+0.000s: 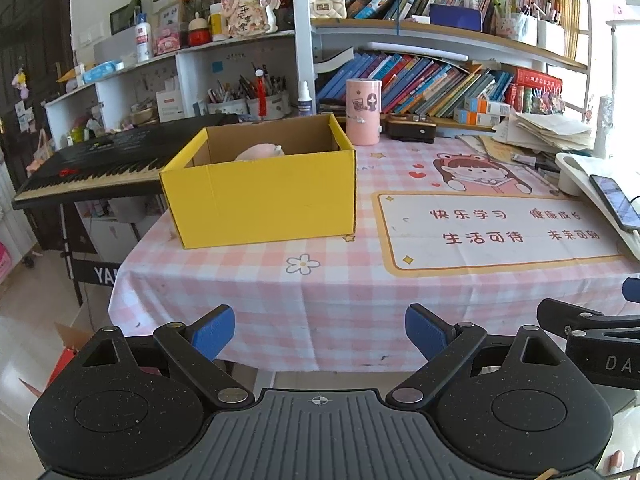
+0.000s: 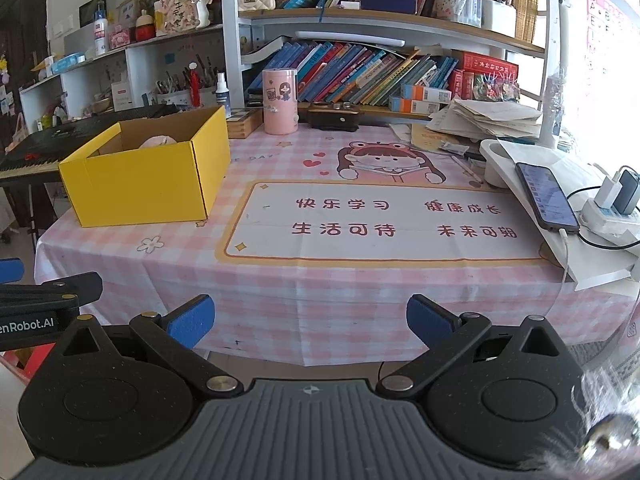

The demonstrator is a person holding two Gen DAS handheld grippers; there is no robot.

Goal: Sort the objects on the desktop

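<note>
— Where's the box?
— The yellow cardboard box [image 1: 260, 196] sits open-topped, upright, on the left part of the pink checked tablecloth [image 1: 320, 300].
— Anything in it?
— A pale pink rounded thing [image 1: 260, 152] shows just above the rim; what it is, hard to tell.

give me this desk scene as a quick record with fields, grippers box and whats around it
left gripper: open, empty, held off the near table edge
right gripper: open, empty, held off the near table edge
yellow box: open top, on the table's left side
in box: pink object, only partly visible
pink canister: upright, behind the box to its right
phone: on a white stand at right, cable attached
tablecloth: pink checked
</note>
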